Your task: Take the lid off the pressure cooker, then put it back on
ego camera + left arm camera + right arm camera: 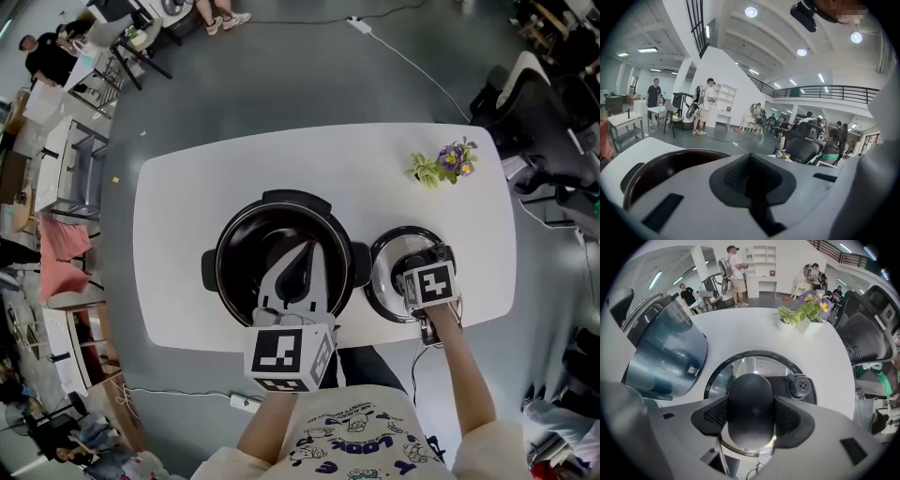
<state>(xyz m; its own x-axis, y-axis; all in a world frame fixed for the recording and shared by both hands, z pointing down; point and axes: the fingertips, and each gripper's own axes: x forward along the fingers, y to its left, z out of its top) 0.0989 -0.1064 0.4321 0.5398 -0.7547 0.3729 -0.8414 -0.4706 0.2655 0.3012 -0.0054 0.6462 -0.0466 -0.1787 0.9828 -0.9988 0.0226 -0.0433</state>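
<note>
The black pressure cooker (228, 246) stands open in the middle of the white table (178, 197), its dark pot empty. Its lid (387, 265) lies on the table just right of it. My right gripper (422, 272) points down onto the lid, and its pads are closed on the black lid handle (750, 397), which fills the gap between them. A round valve (800, 386) sits right of the handle. My left gripper (305, 258) hovers over the open pot, jaws shut on nothing. The left gripper view shows the pot's rim (661, 161) behind the closed left gripper (752, 180).
A small pot of purple flowers (445, 161) stands at the table's far right. The cooker's body (665, 352) is close on the lid's left. Black office chairs (534, 122) stand beyond the table's right end. People and furniture are far across the room.
</note>
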